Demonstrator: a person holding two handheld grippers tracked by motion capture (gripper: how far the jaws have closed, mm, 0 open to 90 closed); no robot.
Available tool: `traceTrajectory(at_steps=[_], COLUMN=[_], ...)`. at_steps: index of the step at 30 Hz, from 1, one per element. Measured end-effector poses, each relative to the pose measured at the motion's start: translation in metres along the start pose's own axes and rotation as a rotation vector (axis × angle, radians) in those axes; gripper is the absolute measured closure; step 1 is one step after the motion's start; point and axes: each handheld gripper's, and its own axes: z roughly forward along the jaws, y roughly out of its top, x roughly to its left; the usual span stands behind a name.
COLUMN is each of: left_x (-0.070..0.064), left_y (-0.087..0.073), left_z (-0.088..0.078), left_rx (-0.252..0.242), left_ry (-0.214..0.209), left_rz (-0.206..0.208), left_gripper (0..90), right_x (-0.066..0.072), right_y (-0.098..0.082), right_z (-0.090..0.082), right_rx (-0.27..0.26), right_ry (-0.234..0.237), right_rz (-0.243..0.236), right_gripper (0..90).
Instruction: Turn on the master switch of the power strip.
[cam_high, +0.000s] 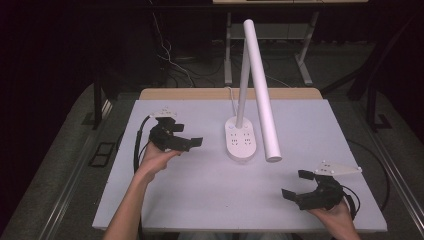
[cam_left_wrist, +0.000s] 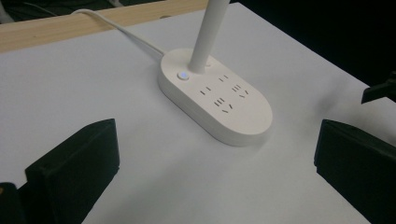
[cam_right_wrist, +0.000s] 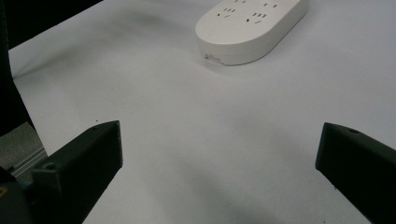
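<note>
**A:** What's in front of you, biggest first?

**B:** The white surface (cam_high: 200, 200) carries everything, with a bare wooden strip along its far edge. Standing on it, a little beyond the middle, is a white desk lamp (cam_high: 241, 140): an oval base with sockets in its top, a slim upright stem, and a long tube head (cam_high: 261, 90) slanting down toward you and to the right, its tip hanging above the surface just right of the base. A white cord (cam_left_wrist: 116, 28) runs from the back of the base toward the wooden strip. In the left gripper view a small button (cam_left_wrist: 183, 75) beside the stem glows bluish.

**A:** And your claws?

**B:** Your left claw (cam_high: 192, 142) sits left of the lamp base, near it but apart, pointing at it. Its jaws are spread wide with nothing between them; the left gripper view shows the base lying ahead, in the gap beyond the tips. Your right claw (cam_high: 295, 185) is near the front right corner, well apart from the lamp, pointing left. Its jaws are also spread wide and hold nothing; bare surface lies between them, with the end of the base farther off.
</note>
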Motion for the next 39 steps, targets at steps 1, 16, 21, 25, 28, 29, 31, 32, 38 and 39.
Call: traceTrajectory(at_steps=[1, 16, 21, 25, 28, 29, 31, 32, 38, 39], left_x=[-0.002, -0.023, -0.028, -0.031, -0.034, -0.035, -0.037, -0.038, -0.037, -0.037], left_y=[-0.003, -0.045, -0.062, -0.076, -0.086, -0.089, -0.096, -0.099, -0.111, -0.112], left_z=[-0.002, -0.022, -0.028, -0.029, -0.031, -0.032, -0.033, -0.034, -0.035, -0.035], left_rx=[-0.004, -0.051, -0.068, -0.066, -0.067, -0.066, -0.061, -0.057, -0.046, -0.045], left_ry=[0.0, 0.007, 0.01, 0.013, 0.009, 0.01, 0.009, 0.008, 0.012, 0.011], left_rz=[0.004, 0.026, 0.028, 0.011, 0.005, 0.006, 0.0, -0.002, -0.015, -0.016], left_gripper=[0.0, 0.0, 0.0, 0.0, 0.0, 0.0, 0.0, 0.0, 0.0, 0.0], right_x=[0.0, 0.0, 0.0, -0.001, -0.001, -0.001, 0.0, 0.0, 0.0, 0.0], right_y=[0.0, 0.001, 0.001, 0.001, 0.001, 0.001, 0.001, 0.0, 0.0, 0.0], right_z=[0.0, 0.001, 0.001, 0.001, 0.001, 0.002, 0.002, 0.003, 0.005, 0.005], right_rx=[-0.001, -0.001, 0.001, 0.002, 0.001, 0.002, 0.006, 0.006, 0.015, 0.018], right_ry=[0.0, 0.0, 0.003, 0.001, 0.001, 0.0, 0.002, 0.003, 0.005, 0.007], right_rz=[0.002, -0.003, -0.001, 0.002, 0.002, -0.002, 0.001, 0.0, -0.003, 0.001], right_gripper=[0.0, 0.0, 0.0, 0.0, 0.0, 0.0, 0.0, 0.0, 0.0, 0.0])
